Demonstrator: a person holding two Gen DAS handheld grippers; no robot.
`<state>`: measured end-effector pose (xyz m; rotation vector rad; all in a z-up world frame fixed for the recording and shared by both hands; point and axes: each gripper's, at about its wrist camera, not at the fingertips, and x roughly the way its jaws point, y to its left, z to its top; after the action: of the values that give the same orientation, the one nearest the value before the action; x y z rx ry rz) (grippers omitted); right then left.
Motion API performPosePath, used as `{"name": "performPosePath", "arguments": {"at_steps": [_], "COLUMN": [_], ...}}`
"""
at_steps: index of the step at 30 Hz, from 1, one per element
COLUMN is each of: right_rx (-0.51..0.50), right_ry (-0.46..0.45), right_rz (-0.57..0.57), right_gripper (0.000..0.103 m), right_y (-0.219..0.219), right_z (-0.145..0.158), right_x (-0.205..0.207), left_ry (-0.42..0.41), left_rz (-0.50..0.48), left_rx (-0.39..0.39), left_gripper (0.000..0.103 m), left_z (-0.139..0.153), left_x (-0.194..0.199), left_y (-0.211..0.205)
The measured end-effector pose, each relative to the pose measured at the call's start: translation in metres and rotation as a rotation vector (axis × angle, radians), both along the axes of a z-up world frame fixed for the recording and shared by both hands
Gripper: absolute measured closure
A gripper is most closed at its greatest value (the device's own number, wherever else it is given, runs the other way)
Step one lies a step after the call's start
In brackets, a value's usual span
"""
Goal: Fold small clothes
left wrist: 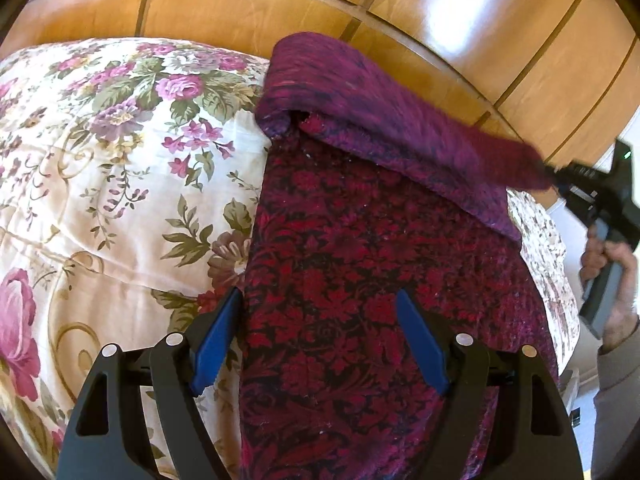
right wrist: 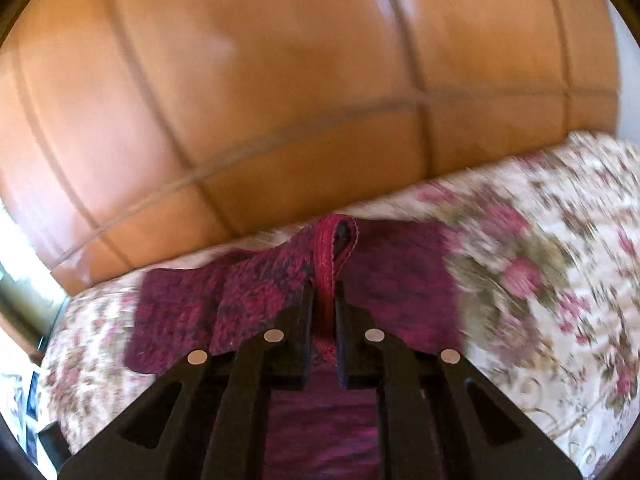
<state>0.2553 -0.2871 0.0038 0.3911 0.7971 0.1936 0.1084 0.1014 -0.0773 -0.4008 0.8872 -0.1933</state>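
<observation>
A dark red garment with a black leaf pattern [left wrist: 360, 264] lies on the floral bedspread [left wrist: 120, 160]. Its far part is lifted and folded over, showing a purple underside [left wrist: 380, 92]. My left gripper [left wrist: 320, 312] is open with blue fingers [left wrist: 218, 336], just above the near part of the garment, its left finger at the cloth's left edge. My right gripper [right wrist: 325, 300] is shut on a hem of the garment [right wrist: 332, 240] and holds it up. The right gripper also shows in the left wrist view [left wrist: 592, 196], at the far right, pulling the folded edge.
A glossy wooden headboard [left wrist: 280, 4] with panel grooves stands right behind the bed. The bedspread extends left [left wrist: 60, 280] and right [right wrist: 540, 280] of the garment. A person's hand [left wrist: 616, 280] holds the right gripper's handle.
</observation>
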Motion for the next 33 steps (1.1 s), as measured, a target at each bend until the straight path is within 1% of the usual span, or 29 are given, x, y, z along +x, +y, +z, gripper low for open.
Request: {"name": "performPosePath", "arguments": {"at_steps": [2,3,4,5,6,10,13,17,18,19,20,21,22,23,24,25,26,28,30,33], "right_rx": [0.011,0.022,0.035,0.037,0.036,0.009,-0.039,-0.104,-0.108,-0.093,-0.091,-0.105,-0.131,-0.139,-0.139,-0.134,-0.133,-0.117,-0.108,-0.117], "right_ry": [0.061,0.086,0.104,0.113,0.120,0.124,0.138,0.141,0.144,0.139,0.137,0.128,0.104,0.074,0.034,0.007,-0.006,-0.034,-0.042,-0.024], "right_rz": [-0.036,-0.049,-0.060,-0.068,-0.074,-0.085,-0.083,-0.109,-0.101,-0.064,-0.043,-0.042,-0.051,-0.054,-0.046,-0.026,-0.019,0.013,0.047,0.088], "right_gripper": [0.096,0.096,0.096,0.096,0.096,0.096,0.096,0.097,0.099,0.099,0.097,0.087,0.074,0.054,0.052,0.052,0.052,0.047,0.040,0.039], "right_y": [-0.015,-0.021,-0.030,-0.029,-0.030,-0.033,-0.032,-0.034,-0.035,-0.034,-0.033,-0.033,-0.033,-0.032,-0.030,-0.026,-0.023,-0.013,-0.001,0.019], "right_z": [-0.026,-0.036,-0.043,-0.050,-0.054,-0.059,-0.062,-0.059,-0.059,-0.058,-0.056,-0.052,-0.045,-0.038,-0.030,-0.022,-0.017,-0.008,-0.004,-0.009], "right_x": [0.004,0.012,0.009,-0.001,-0.002,0.000,0.003,0.002,0.001,0.000,-0.001,-0.004,-0.009,-0.014,-0.019,-0.022,-0.023,-0.023,-0.019,-0.006], "left_ry": [0.000,-0.002,-0.007,-0.019,-0.031,-0.070,-0.067,-0.070,-0.075,-0.075,-0.070,-0.063,-0.055,-0.039,-0.028,-0.016,-0.007,0.008,0.025,0.047], "left_rz": [-0.003,-0.006,-0.006,-0.005,-0.001,0.036,0.077,0.125,0.135,0.137,0.140,0.146,0.144,0.146,0.150,0.150,0.150,0.152,0.151,0.153], "left_rx": [0.008,0.009,0.010,0.011,0.008,-0.031,-0.053,-0.024,-0.015,-0.011,-0.008,-0.013,-0.023,-0.035,-0.048,-0.083,-0.119,-0.167,-0.229,-0.279], "left_gripper": [0.026,0.026,0.026,0.026,0.026,0.026,0.026,0.026,0.026,0.026,0.026,0.026,0.026,0.026,0.026,0.026,0.026,0.026,0.026,0.026], "left_z": [0.002,0.005,0.008,0.013,0.019,0.038,0.045,0.053,0.055,0.056,0.056,0.055,0.054,0.051,0.050,0.046,0.044,0.041,0.037,0.031], "left_x": [0.002,0.002,0.003,0.004,0.007,0.022,0.045,0.073,0.080,0.087,0.093,0.101,0.106,0.114,0.119,0.128,0.136,0.148,0.166,0.184], "left_y": [-0.001,-0.002,-0.001,0.000,0.003,0.021,0.041,0.060,0.064,0.066,0.069,0.072,0.074,0.077,0.080,0.084,0.087,0.090,0.093,0.092]}}
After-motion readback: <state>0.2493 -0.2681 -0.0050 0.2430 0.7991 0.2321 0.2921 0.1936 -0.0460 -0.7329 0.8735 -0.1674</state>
